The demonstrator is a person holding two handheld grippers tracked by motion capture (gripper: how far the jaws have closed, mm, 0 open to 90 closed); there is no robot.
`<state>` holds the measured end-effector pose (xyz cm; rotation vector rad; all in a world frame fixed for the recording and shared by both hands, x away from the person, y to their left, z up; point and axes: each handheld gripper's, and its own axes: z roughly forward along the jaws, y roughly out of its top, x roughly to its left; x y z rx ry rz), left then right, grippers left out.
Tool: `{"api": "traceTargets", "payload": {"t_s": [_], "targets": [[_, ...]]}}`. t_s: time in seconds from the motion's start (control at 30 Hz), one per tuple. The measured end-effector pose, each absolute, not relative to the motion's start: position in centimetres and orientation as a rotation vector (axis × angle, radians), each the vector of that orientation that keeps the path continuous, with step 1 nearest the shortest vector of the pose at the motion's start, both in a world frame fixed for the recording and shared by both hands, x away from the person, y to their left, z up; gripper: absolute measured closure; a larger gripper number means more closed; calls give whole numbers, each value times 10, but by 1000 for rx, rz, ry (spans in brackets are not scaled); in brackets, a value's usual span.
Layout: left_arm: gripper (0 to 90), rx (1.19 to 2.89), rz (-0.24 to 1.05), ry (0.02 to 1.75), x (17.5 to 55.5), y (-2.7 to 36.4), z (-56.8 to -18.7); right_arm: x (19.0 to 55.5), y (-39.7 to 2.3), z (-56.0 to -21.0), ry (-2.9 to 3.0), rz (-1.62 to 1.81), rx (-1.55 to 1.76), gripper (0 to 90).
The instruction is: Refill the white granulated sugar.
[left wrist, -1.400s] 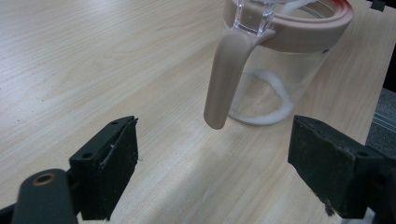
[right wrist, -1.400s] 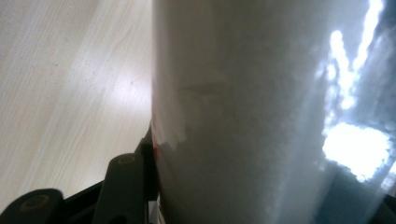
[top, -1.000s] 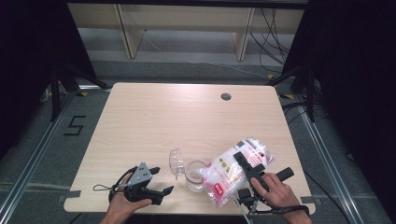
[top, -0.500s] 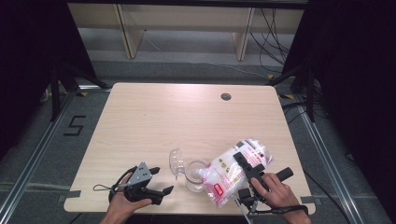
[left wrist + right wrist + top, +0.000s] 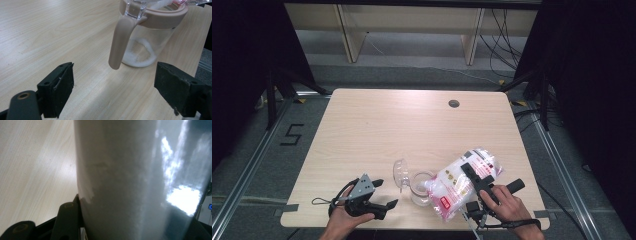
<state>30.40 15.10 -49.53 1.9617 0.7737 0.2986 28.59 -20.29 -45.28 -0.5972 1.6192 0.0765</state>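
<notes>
At the near edge of the pale wooden table (image 5: 377,125), my right gripper (image 5: 475,181) is clenched around a clear plastic bag of white powder with red labels (image 5: 462,182), holding it tilted so its lower end rests at the mouth of a clear glass jar with a beige rim and beige handle (image 5: 421,189). In the right gripper view the bag (image 5: 140,177) stands right against the lens, with one black jaw pressed to its side. The jar (image 5: 147,37) stands upright on the table, near the front edge and just left of the bag, and in the left gripper view I see a thin layer of white powder (image 5: 140,56) on its bottom. Its transparent lid (image 5: 401,172) stands tilted just beside it on the left. My left gripper (image 5: 384,192) is released, its jaws wide apart with nothing between them, near the front edge, aimed at the jar's handle (image 5: 121,42) and apart from it.
</notes>
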Motion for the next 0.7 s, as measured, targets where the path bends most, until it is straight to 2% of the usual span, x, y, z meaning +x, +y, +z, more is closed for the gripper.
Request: {"api": "traceTargets", "payload": {"t_s": [0.7], "targets": [[157, 1967, 301, 772, 304, 152, -495, 283, -203, -449, 1608, 66, -582, 522]]}}
